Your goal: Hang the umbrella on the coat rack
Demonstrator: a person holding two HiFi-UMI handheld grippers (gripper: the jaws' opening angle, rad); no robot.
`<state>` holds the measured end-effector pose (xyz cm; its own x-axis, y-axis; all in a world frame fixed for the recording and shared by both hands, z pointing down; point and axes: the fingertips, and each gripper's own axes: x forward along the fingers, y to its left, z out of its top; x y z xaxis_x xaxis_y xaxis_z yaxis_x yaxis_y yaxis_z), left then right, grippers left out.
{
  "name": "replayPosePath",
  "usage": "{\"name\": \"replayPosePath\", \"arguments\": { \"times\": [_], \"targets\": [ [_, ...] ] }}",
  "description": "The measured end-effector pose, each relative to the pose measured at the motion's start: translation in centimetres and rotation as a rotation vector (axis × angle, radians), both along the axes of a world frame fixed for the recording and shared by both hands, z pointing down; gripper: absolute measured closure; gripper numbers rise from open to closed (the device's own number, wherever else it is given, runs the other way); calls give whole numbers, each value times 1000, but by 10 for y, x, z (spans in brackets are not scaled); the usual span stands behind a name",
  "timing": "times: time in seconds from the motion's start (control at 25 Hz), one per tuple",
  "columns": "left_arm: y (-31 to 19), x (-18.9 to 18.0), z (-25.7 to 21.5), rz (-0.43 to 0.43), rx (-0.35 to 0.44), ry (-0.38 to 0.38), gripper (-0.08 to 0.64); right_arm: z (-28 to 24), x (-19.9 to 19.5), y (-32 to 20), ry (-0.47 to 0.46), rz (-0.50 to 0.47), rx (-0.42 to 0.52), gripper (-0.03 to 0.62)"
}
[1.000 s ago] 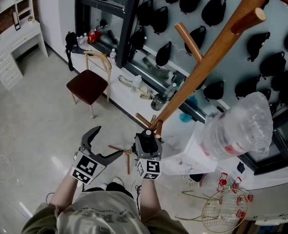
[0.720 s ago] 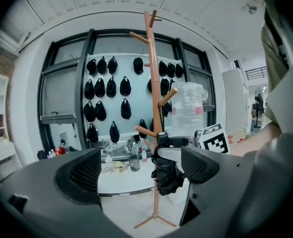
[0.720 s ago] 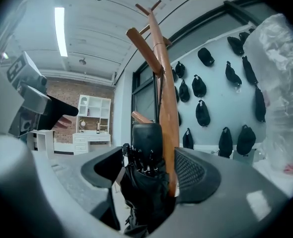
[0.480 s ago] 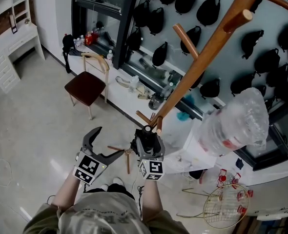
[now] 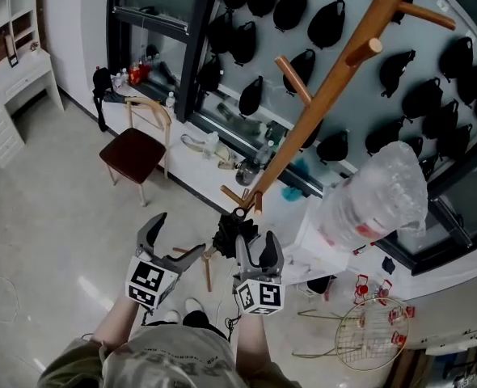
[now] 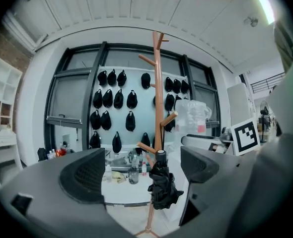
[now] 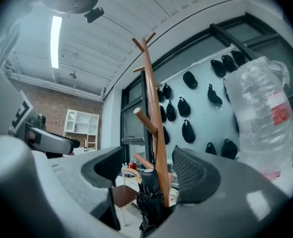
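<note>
umbrella [image 5: 226,238]: hanging folded from low peg of coat rack [image 5: 329,94]
right gripper [image 5: 257,245]: jaws standing apart — gripping nothing, umbrella just ahead
left gripper [image 5: 179,234]: jaws gaping wide — holding nothing

floor [image 5: 44,217]: pale, glossy | standing on it: coat rack [image 5: 327,94]; chair [image 5: 132,153]; white desk [image 5: 12,71]

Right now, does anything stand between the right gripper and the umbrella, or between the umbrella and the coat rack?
Nothing visible does. The umbrella hangs right against the coat rack pole, by its lower pegs. The right gripper faces it with open jaws, not pressing it, and nothing else lies between.
</note>
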<state>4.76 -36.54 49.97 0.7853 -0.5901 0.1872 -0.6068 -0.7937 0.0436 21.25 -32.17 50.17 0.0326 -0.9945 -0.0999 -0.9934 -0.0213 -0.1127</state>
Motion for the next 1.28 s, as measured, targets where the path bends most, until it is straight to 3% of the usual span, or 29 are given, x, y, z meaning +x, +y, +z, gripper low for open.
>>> {"name": "replayPosePath", "arguments": {
  "times": [0.2,0.36,0.48,0.56,0.68,0.72,0.8,0.88,0.92,1.04,1.28],
  "targets": [
    [-4,8,-18,-20,58,63,103,-34,-1,21,-14,8,65,279],
    [-5,7,-18,-47,57,83,273,-48,-3,36,6,15,99,302],
    [-4,9,-20,-50,56,94,334,-51,-2,41,36,37,99,335],
    [-2,13,-20,-46,60,89,358,-51,-1,46,40,52,97,422],
    [-1,15,-21,-64,81,91,404,-52,0,52,53,69,92,438],
    [-1,14,-21,-74,90,92,426,-52,0,53,63,75,92,496],
    [-1,11,-20,-95,97,86,477,-54,1,56,79,87,94,504],
    [-1,10,-23,-116,101,99,520,-55,4,58,95,105,96,590],
    [-1,9,-27,-122,102,113,535,-56,4,59,101,108,96,591],
    [0,11,-32,-104,114,136,549,-59,4,59,112,115,97,591],
    [1,16,-33,-80,145,109,549,-68,4,58,131,131,116,591]
  ]
}}
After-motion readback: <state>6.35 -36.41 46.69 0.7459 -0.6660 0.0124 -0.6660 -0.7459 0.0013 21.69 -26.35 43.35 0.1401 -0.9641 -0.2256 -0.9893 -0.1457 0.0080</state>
